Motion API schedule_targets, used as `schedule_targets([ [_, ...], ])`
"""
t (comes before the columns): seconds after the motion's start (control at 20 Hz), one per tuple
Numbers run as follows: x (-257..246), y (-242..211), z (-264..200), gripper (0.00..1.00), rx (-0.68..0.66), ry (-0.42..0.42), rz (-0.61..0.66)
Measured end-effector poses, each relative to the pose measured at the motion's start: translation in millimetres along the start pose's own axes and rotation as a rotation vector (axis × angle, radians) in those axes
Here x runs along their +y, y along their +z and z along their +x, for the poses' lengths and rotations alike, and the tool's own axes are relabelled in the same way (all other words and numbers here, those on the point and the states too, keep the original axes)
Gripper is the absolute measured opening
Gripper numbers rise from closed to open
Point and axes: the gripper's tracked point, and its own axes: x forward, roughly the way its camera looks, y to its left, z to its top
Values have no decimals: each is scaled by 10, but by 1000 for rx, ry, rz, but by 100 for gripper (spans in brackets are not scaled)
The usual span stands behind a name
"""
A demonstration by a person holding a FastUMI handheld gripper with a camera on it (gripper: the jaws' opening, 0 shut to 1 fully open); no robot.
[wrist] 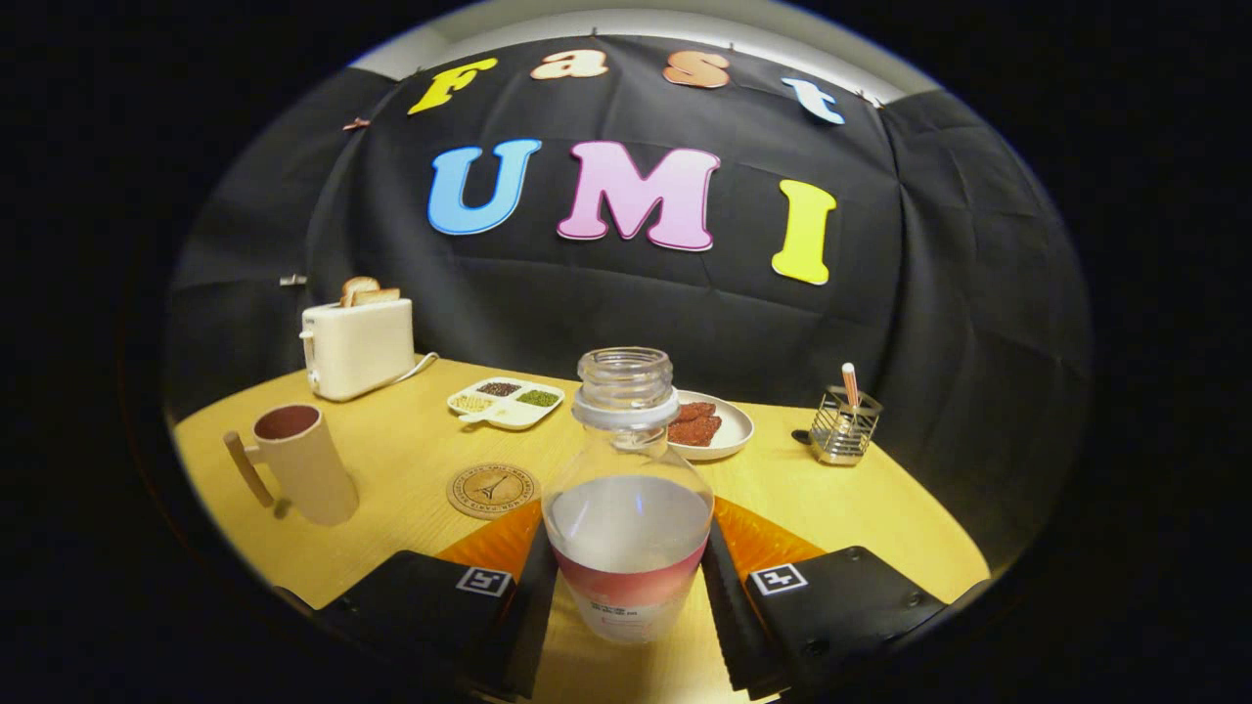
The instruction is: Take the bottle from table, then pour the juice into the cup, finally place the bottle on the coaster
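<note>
A clear, uncapped bottle [627,508] with a pale liquid and a pink label stands upright between my fingers. My gripper [628,596] is shut on its lower body, and a pad [536,596] presses on each side. I cannot tell whether its base rests on the table. A beige cup [298,464] with a handle stands ahead to the left of the fingers. The round cork coaster [492,489] lies flat on the table between the cup and the bottle, just beyond the left finger.
The wooden table [391,460] carries a cream toaster [357,347] with bread at the back left. A white divided tray [506,401] lies behind the coaster, a plate of reddish food [719,430] sits behind the bottle, and a wire holder [846,425] stands at the back right.
</note>
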Motion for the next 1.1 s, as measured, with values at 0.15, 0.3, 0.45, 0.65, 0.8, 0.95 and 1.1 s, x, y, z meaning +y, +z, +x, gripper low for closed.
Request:
schedule_targets([
  [0.15, 43, 206, -16, 71, -10, 31, -100],
  [0.3, 165, 456, 14, 71, -39, 65, -226],
  [0.45, 325, 654, 57, 71, -49, 70, -343],
  [0.65, 575, 920, 145, 71, -72, 70, -500],
  [0.8, 797, 1010, 165, 71, -82, 93, -579],
  [0.95, 1029, 1076, 132, 71, -124, 115, -689],
  [1.1, 1186, 1002, 139, 70, -127, 125, -794],
])
